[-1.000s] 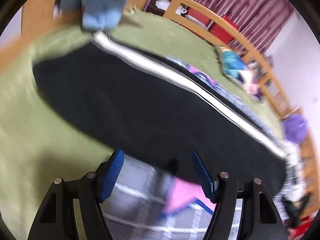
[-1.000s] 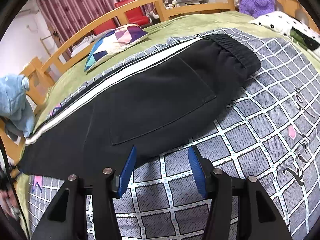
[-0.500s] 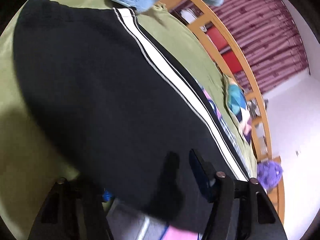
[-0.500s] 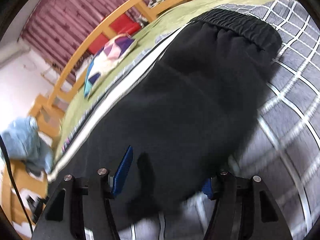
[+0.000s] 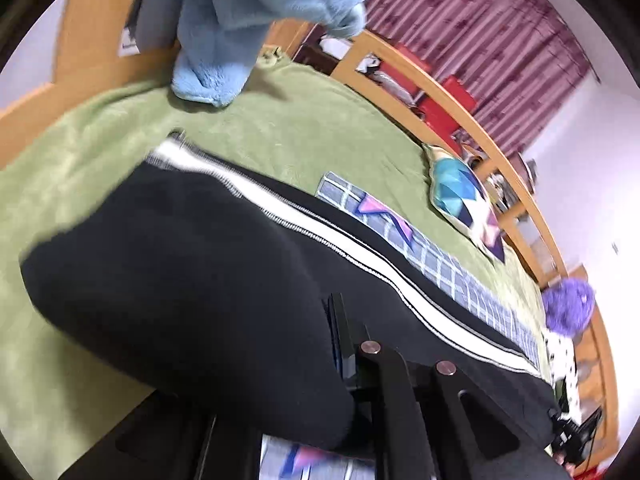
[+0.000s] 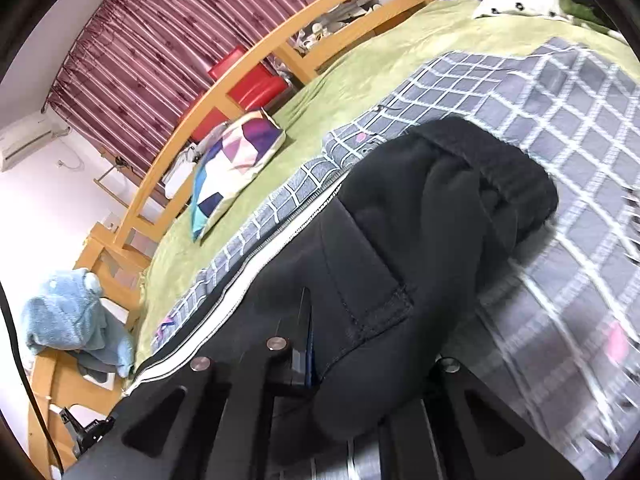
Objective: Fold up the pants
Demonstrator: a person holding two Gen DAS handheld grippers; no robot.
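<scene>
Green bed [image 5: 280, 136] with checked blanket [image 6: 560, 92] | black pants [image 5: 180, 272] are lying across it | our left claw [image 5: 332, 364] and right claw [image 6: 320, 364] are each clenching pants fabric.

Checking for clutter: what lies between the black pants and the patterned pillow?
In the right wrist view, grey checked blanket and green bedspread separate pants from pillow.

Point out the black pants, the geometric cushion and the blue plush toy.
black pants [image 6: 380, 248], right wrist view, on the back pocket panel.
geometric cushion [image 6: 236, 160], right wrist view, on its patterned face.
blue plush toy [image 5: 240, 20], left wrist view, on its fuzzy body.
</scene>
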